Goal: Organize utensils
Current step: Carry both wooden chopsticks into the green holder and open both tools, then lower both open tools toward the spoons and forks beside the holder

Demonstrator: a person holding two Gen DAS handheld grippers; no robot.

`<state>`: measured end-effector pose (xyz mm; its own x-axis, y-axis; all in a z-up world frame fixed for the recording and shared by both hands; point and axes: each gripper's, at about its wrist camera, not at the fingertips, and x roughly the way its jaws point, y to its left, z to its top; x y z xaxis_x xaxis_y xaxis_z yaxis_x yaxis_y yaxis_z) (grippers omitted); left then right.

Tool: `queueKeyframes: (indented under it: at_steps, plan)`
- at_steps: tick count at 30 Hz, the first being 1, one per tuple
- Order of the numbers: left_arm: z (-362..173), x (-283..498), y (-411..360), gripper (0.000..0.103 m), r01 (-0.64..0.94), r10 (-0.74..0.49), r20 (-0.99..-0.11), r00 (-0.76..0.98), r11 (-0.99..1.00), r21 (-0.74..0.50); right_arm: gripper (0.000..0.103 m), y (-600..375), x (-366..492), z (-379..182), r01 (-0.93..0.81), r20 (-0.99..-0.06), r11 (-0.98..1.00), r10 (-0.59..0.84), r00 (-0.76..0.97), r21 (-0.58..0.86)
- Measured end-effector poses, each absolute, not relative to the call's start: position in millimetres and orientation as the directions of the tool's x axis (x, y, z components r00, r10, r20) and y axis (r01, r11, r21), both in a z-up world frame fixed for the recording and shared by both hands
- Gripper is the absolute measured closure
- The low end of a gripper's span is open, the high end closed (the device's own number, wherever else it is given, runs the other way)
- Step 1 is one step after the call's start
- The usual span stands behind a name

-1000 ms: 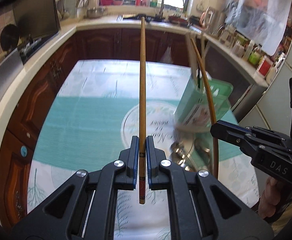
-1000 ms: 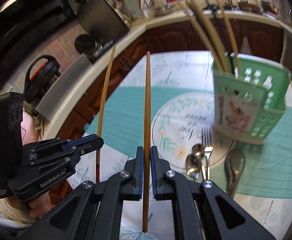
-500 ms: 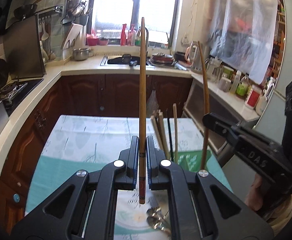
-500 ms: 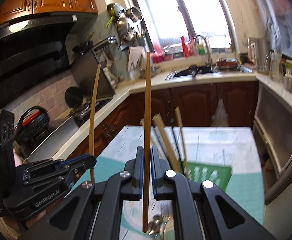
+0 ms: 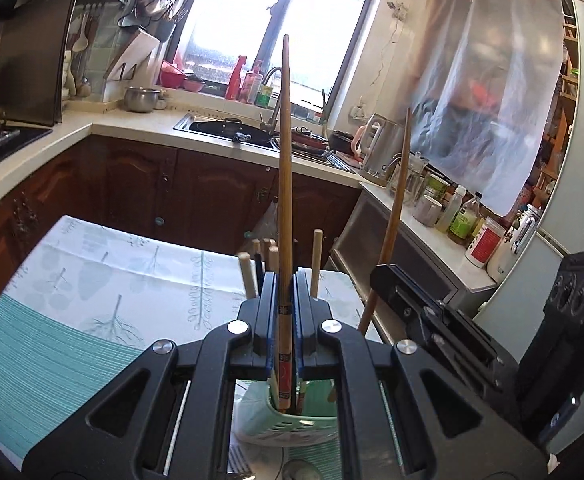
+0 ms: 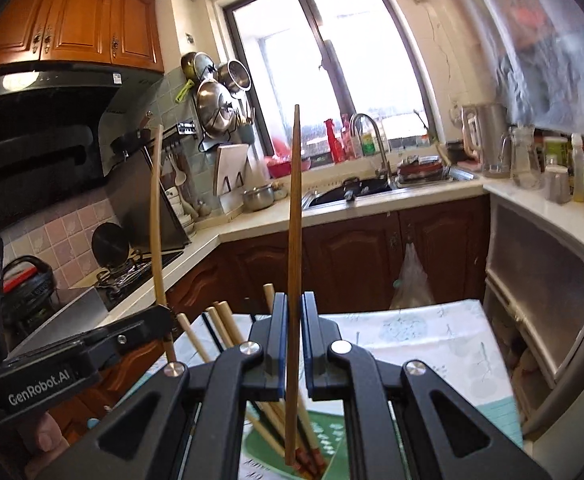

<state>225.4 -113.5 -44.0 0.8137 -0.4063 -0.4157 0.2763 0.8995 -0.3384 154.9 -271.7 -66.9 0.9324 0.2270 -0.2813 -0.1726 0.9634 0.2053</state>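
Kitchen table [image 5: 104, 272], cloth-covered. Left gripper [image 5: 286, 320] clamps 1 chopstick [image 5: 285, 184] upright — right gripper [image 6: 294, 344] clamps another [image 6: 294, 240]. Green holder [image 5: 288, 424] sits directly below both lower tips; each chopstick's long axis runs near vertical, the left looking better centred.

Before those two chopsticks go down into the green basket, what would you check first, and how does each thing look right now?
1. Left gripper clamped on its chopstick: ok, jaws closed on it.
2. Right gripper clamped on its chopstick: ok, jaws closed on it.
3. Both chopsticks upright, thin ends up: ok.
4. Green basket below the left chopstick's lower end: ok, it shows just under it.
5. Room in the basket: cannot tell; several chopsticks already stand there and the opening is mostly hidden.
6. The two grippers apart from each other: ok, side by side with a gap.
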Motion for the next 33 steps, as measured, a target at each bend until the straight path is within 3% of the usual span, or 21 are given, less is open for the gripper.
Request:
queueKeyframes:
  at_steps: [8, 22, 26, 28, 31, 33]
  plan:
    - [-88, 222, -154, 0.098, 0.322, -0.405, -0.398, 0.823, 0.91, -0.26, 0.097, -277, 153, -95, -0.198, -0.274, 0.971, 0.229, 0.934, 0.136]
    - [-146, 194, -152, 0.098, 0.355, -0.426, -0.483, 0.765, 0.904, -0.237, 0.097, -277, 148, -128, -0.358, -0.418, 0.928, 0.368, 0.831, 0.106]
    - [-145, 184, -148, 0.094, 0.368, -0.445, -0.516, 0.732, 0.895, -0.25, 0.096, -276, 146, -131, -0.385, -0.443, 0.915, 0.398, 0.803, 0.125]
    - [-140, 181, -143, 0.091, 0.364, -0.451, -0.526, 0.721, 0.892, -0.266, 0.096, -276, 146, -130, -0.384, -0.454, 0.913, 0.404, 0.794, 0.14]
    - [-131, 175, -139, 0.079, 0.359, -0.459, -0.537, 0.707, 0.888, -0.286, 0.096, -276, 148, -127, -0.385, -0.468, 0.906, 0.42, 0.777, 0.173]
    - [-126, 172, -133, 0.064, 0.345, -0.456, -0.543, 0.705, 0.89, -0.299, 0.095, -278, 149, -125, -0.382, -0.468, 0.903, 0.428, 0.773, 0.195]
